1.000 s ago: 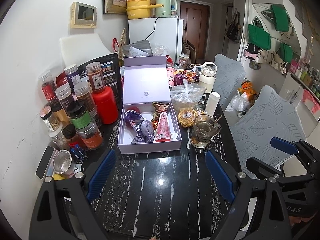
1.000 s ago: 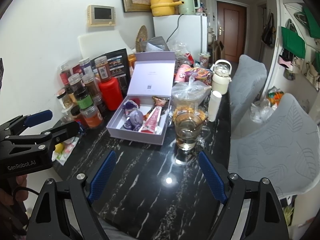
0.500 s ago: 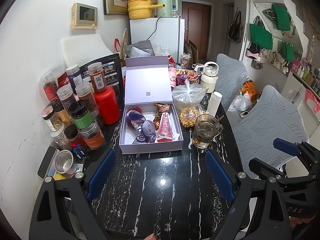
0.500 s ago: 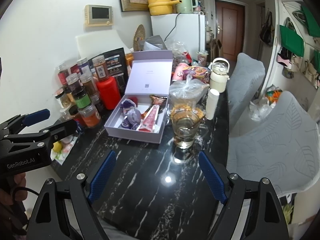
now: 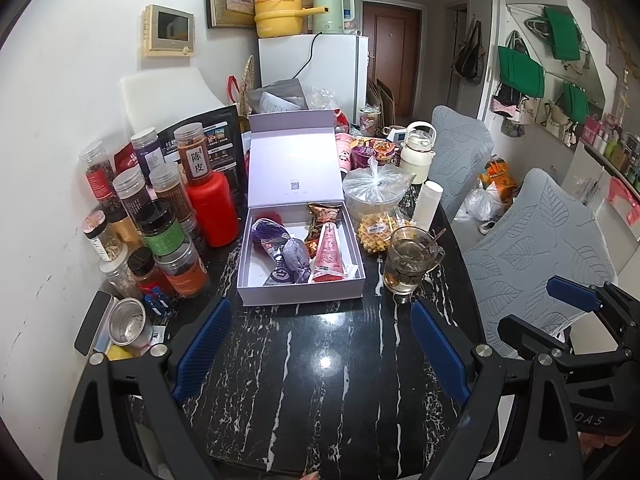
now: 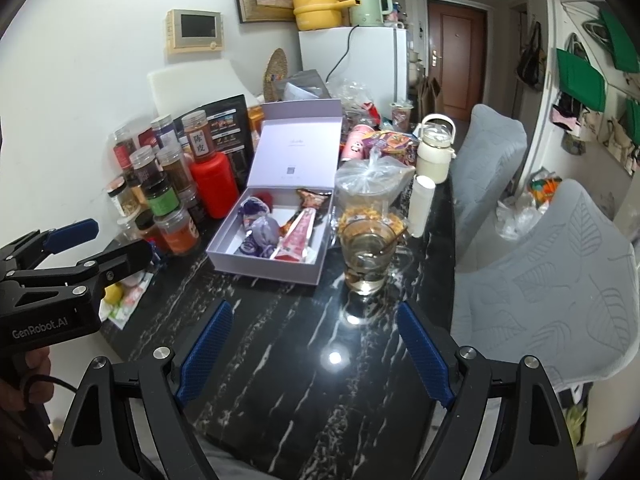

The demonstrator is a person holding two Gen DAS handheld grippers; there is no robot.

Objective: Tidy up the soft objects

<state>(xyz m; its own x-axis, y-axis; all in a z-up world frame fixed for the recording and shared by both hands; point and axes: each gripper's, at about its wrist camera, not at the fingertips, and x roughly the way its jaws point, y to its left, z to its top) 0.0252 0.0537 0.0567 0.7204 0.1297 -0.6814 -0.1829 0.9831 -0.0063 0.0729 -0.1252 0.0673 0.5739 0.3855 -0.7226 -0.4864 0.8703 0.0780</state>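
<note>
An open lilac box [image 5: 300,294] [image 6: 264,268] stands on the black marble table, its lid tipped back. Inside lie soft packs: a pink tube-shaped pack [image 5: 330,254] [image 6: 298,236], a purple pouch [image 5: 294,258] [image 6: 264,230] and a brown snack packet [image 5: 322,218] [image 6: 312,198]. My left gripper [image 5: 320,344] hovers open over the bare tabletop in front of the box, nothing between its blue pads. My right gripper [image 6: 314,352] is open too, in front of the glass mug. Each shows in the other's view: left gripper [image 6: 118,238], right gripper [image 5: 528,304].
Several spice jars [image 5: 160,220] and a red bottle [image 5: 212,210] crowd the left side by the wall. A glass mug with a spoon [image 5: 408,260] [image 6: 368,256], a waffle pack [image 5: 376,232] and a bagged container [image 5: 376,192] sit right of the box. Grey chairs [image 5: 540,240] line the table's right edge.
</note>
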